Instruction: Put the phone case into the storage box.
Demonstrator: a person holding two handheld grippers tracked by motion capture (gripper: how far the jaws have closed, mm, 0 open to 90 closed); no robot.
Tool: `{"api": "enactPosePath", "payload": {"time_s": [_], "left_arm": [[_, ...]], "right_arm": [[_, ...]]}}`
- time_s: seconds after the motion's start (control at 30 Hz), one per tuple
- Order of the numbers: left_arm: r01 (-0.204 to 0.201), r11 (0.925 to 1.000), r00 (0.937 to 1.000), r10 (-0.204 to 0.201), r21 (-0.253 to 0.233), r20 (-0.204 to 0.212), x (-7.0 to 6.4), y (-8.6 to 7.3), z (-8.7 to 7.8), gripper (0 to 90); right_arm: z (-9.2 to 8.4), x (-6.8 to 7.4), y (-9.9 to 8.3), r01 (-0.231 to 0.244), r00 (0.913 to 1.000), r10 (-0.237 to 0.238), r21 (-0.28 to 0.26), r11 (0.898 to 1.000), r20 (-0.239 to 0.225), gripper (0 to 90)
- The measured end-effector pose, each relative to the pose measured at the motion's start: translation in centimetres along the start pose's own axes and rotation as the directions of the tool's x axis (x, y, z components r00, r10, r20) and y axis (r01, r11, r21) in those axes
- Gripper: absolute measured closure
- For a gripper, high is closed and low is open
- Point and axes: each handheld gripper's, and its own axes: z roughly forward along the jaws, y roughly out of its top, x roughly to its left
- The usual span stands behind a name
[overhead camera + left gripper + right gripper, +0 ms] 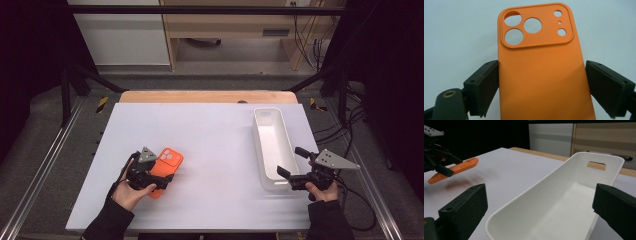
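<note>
My white table (210, 145) sits on a wooden board (207, 96) inside a black metal frame (200, 10). Beyond it I see a grey floor (240, 62), a white cabinet (122, 37), a wooden desk (235, 22) and dangling cables (307, 40).

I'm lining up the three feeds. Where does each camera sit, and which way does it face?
High view: above the person's side, looking forward and down on the table; both forearms, left gripper, right gripper.
Left gripper view: rides that gripper, looking along its jaws clamped on the orange case.
Right gripper view: on that gripper, open jaws either side of the white bin.
Shared: the right gripper view and high view both show case, bin and left gripper.
</note>
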Motion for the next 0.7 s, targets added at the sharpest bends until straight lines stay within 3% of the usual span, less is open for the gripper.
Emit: {"api": "enactPosePath", "payload": {"time_s": [0.7], "left_arm": [[-0.085,0.9953,0.9954,0.087,-0.047,0.041,-0.74,0.46,-0.78,13.5]], "right_arm": [[0.08,0.35,0.28,0.026,0.9996,-0.026,-0.005,1.000,-0.010,0.4]]}}
